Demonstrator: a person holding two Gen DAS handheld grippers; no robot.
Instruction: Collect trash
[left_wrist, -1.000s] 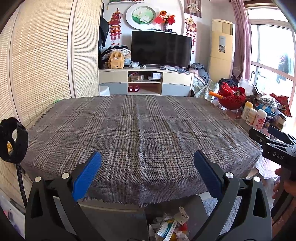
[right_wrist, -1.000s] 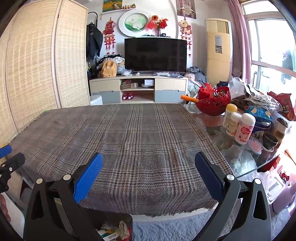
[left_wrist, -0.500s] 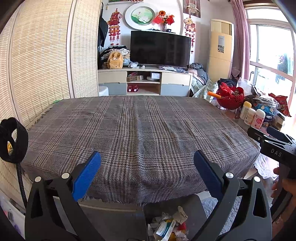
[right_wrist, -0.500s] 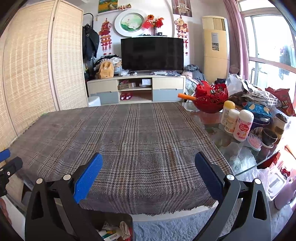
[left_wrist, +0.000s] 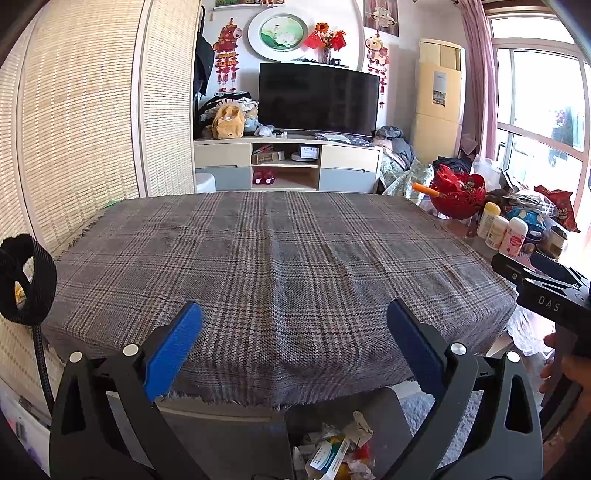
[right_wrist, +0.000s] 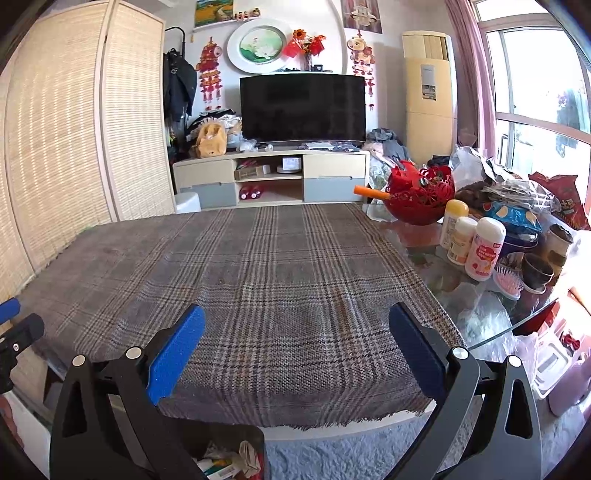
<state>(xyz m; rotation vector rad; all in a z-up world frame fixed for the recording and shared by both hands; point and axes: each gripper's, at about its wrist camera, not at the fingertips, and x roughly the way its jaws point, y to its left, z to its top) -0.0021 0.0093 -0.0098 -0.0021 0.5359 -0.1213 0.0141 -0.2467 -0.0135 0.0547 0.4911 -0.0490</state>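
A dark bin (left_wrist: 384, 402) holding crumpled paper and a small carton (left_wrist: 328, 458) stands on the floor just below the table's near edge; it also shows in the right wrist view (right_wrist: 236, 443). My left gripper (left_wrist: 293, 325) is open and empty, held above the near edge of the plaid tablecloth (left_wrist: 280, 258). My right gripper (right_wrist: 295, 328) is open and empty over the same edge, to the right of the left one. The right gripper's body shows at the right of the left wrist view (left_wrist: 546, 291).
Bottles (right_wrist: 484, 251), a red bowl (right_wrist: 417, 203), snack bags, cups and a pink brush (right_wrist: 509, 284) crowd the glass table end on the right. A TV stand (right_wrist: 273, 177) is behind, reed screens on the left, grey carpet (right_wrist: 332, 450) below.
Both grippers have drawn back and risen slightly, so the table appears a little farther off. Both stay open and empty.
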